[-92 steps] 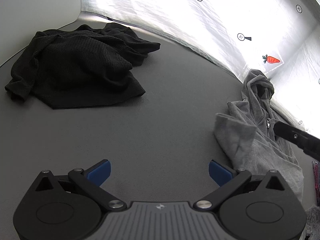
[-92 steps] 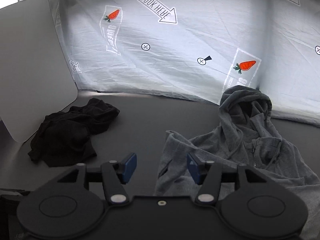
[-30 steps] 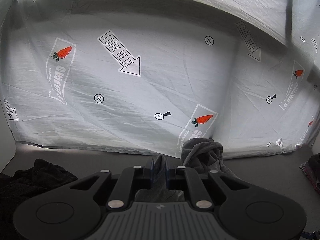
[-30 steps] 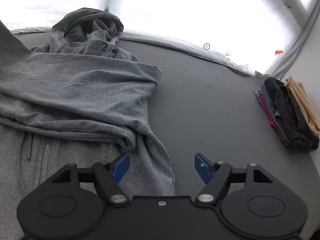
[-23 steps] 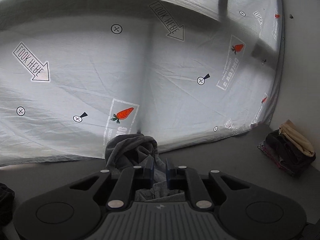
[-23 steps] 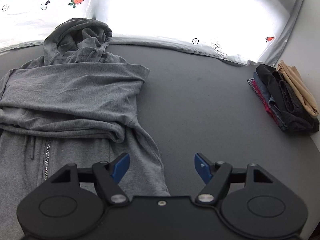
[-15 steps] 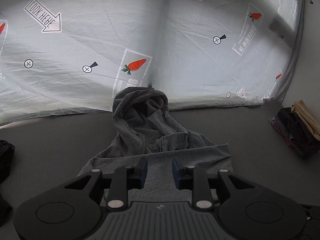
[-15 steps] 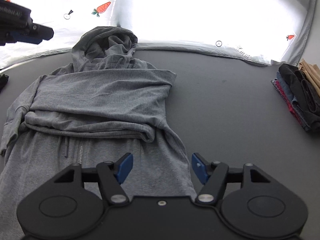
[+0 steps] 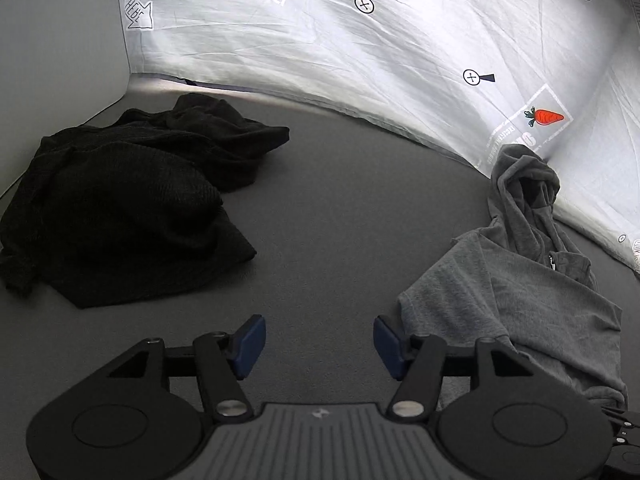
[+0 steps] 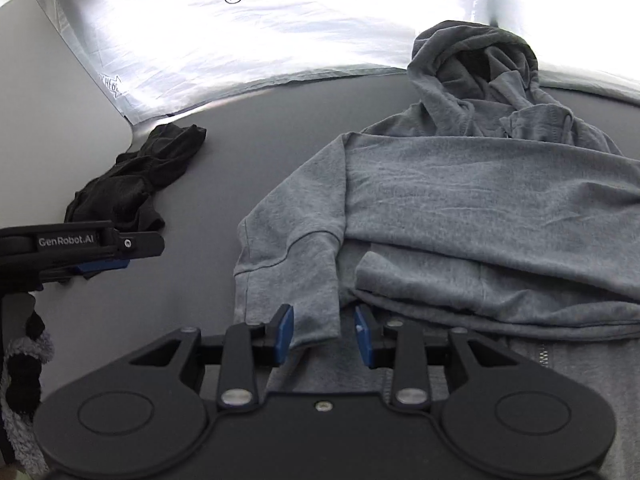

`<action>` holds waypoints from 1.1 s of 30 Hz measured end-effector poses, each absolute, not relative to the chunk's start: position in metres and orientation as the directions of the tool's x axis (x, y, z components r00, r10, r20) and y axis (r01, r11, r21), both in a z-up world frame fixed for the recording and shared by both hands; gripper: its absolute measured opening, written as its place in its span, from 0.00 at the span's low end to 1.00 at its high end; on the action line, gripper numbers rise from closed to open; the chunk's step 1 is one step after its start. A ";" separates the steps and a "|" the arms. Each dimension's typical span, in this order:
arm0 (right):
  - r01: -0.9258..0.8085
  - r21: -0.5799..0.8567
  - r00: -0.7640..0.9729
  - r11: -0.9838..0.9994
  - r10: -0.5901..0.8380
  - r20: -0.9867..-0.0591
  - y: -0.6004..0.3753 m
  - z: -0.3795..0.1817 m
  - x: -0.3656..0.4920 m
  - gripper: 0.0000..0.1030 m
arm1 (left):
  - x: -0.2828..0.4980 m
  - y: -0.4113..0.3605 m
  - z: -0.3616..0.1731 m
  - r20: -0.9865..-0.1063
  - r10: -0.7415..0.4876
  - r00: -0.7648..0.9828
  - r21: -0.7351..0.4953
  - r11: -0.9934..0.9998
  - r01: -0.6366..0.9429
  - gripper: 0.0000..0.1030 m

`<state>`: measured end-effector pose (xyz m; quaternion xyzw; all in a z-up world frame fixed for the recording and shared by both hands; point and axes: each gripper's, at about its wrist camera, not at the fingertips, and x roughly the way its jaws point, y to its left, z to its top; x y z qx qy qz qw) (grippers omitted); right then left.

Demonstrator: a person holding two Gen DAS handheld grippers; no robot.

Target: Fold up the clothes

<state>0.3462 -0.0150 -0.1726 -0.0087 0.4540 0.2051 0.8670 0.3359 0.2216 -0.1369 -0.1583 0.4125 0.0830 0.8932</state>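
Near me, my right gripper (image 10: pixel 323 334) hangs over the grey hoodie (image 10: pixel 460 200). Its jaws have just been closing, and the end of the folded sleeve (image 10: pixel 296 280) sits between the blue pads, but they do not squeeze it. My left gripper (image 9: pixel 319 340) is over the bare grey table (image 9: pixel 340 208), just left of the hoodie. Its jaws have just been opening and hold nothing. Farther off on the left lies a black heap of clothes (image 9: pixel 120 208). The hood (image 10: pixel 472 68) rests at the far edge, against the white sheet (image 9: pixel 360 48) with carrots.
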 end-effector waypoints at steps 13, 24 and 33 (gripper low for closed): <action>-0.332 -0.167 0.732 0.928 0.142 -0.667 -0.095 -0.079 0.367 0.02 | 0.345 0.200 -0.140 -0.732 -0.030 0.681 -0.234 0.949 -0.210 0.64; -0.306 0.217 0.580 0.927 0.362 -0.729 -0.121 -0.112 0.388 0.53 | 0.366 0.154 -0.150 -0.757 -0.085 0.648 -0.195 0.976 -0.100 0.71; -0.245 0.254 0.536 0.936 0.349 -0.769 -0.068 -0.151 0.366 0.03 | 0.363 0.153 -0.152 -0.761 -0.116 0.638 -0.218 0.972 -0.084 0.84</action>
